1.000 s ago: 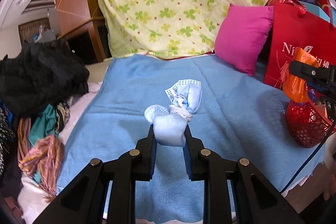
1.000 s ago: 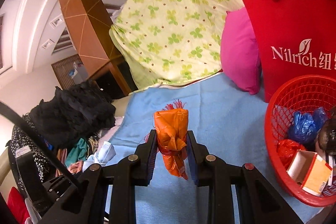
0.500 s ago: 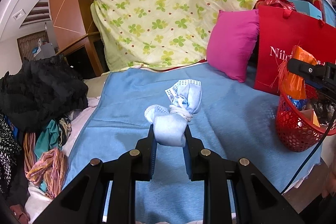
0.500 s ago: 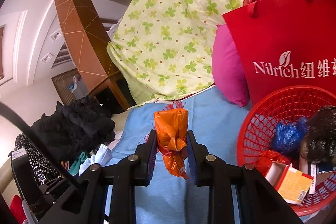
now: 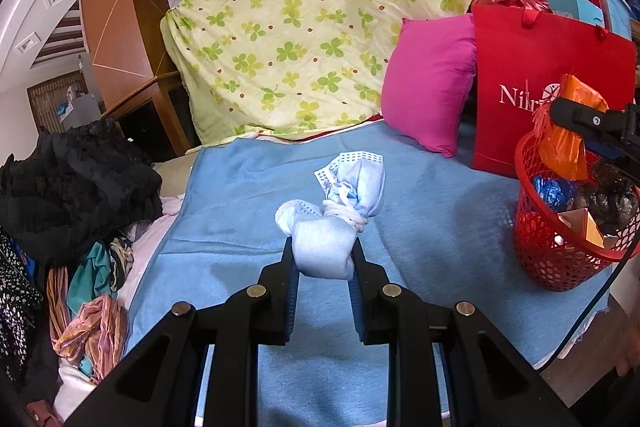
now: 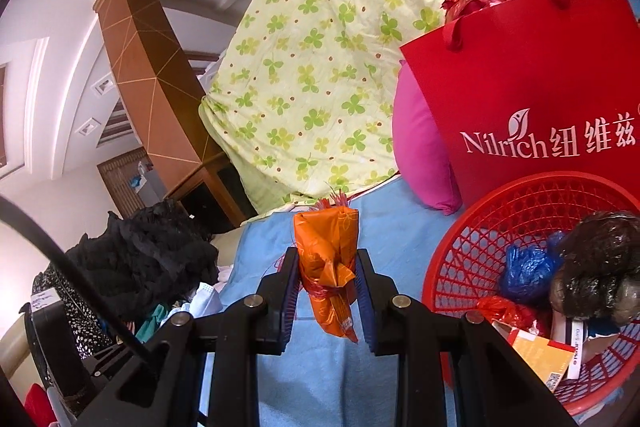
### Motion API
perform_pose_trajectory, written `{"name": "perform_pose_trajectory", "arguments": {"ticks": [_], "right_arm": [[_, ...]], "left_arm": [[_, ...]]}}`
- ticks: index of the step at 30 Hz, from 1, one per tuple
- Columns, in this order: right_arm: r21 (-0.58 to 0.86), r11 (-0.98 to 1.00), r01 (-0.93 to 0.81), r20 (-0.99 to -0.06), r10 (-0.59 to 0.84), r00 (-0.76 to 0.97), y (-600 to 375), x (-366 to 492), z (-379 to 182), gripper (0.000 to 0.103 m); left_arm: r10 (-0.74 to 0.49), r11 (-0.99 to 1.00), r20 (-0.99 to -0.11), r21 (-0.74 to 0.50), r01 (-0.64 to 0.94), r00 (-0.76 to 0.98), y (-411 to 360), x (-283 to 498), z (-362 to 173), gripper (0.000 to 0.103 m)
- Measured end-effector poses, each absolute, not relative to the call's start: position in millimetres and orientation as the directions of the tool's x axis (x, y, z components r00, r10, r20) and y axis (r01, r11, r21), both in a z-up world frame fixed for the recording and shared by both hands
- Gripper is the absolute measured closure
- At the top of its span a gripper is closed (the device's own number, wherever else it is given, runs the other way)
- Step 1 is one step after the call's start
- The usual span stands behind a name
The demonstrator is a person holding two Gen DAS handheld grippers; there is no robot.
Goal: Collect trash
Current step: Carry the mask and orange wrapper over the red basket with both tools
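Observation:
My left gripper [image 5: 323,254] is shut on a knotted bundle of pale blue face masks [image 5: 334,223] and holds it above the blue blanket [image 5: 240,211]. My right gripper [image 6: 326,267] is shut on a crumpled orange wrapper [image 6: 326,255] tied with red string; in the left wrist view that wrapper [image 5: 564,143] hangs over the rim of the red mesh basket [image 5: 560,267]. The basket [image 6: 480,239] at right holds a blue bag, a dark bag, red plastic and small cartons.
A red Nilrich paper bag [image 6: 540,99] and a pink pillow [image 5: 432,83] stand behind the basket. A clover-print quilt [image 5: 312,27] is heaped at the back. A pile of dark clothes [image 5: 72,187] lies at the left. A black cable [image 5: 588,315] hangs by the basket.
Both grippers have moved right toward the basket with their loads; the basket now fills more of the right wrist view, and the orange wrapper hangs over its rim.

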State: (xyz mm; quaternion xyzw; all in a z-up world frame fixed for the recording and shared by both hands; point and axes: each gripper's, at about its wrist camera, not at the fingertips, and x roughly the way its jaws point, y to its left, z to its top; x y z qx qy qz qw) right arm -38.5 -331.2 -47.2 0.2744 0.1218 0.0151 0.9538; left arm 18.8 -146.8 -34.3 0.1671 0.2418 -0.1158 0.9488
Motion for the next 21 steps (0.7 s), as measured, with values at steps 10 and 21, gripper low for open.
{"name": "perform_pose_trajectory", "arguments": {"ticks": [10,21], "right_arm": [[0.542,0.839,0.048,-0.208,0.078,0.975,-345,-46,-47,0.074],[0.552,0.831,0.068,-0.205,0.056,0.977,-361,-55,-50,0.074]], "left_arm": [[-0.147,0.906,-0.496,0.28,0.318,0.856,-161,14,-35,0.079],[-0.159,0.895,-0.5,0.29,0.338,0.851,-173,9,-36,0.079]]}}
